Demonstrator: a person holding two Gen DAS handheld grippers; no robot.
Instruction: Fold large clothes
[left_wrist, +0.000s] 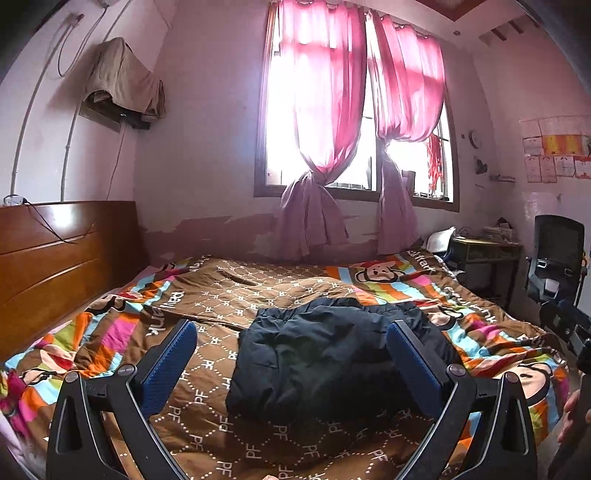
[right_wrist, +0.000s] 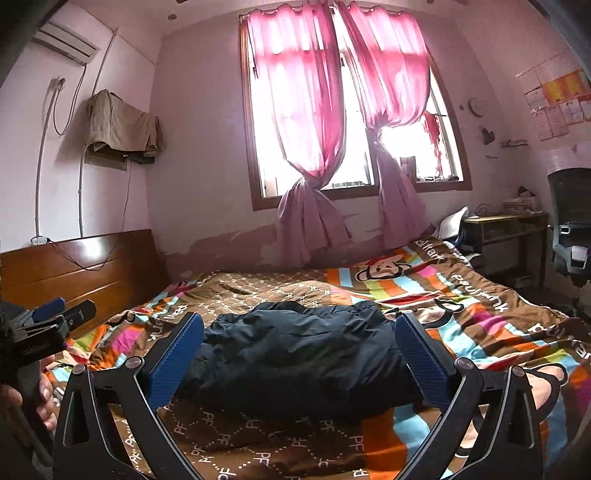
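- While both claws hang above the bed, the dark navy garment lies folded into a compact bundle on the patterned bedspread, at the centre of both views.
- The left claw is spread wide and holds nothing; its blue pads frame the bundle at 9 and 3 o'clock without touching it.
- The right claw is likewise spread and empty, with the garment between its pads.
- In the right wrist view the left claw shows at 9 o'clock, gripped by a hand.
- Pink curtains hang at 12 o'clock, and a wooden headboard stands at 9 o'clock.
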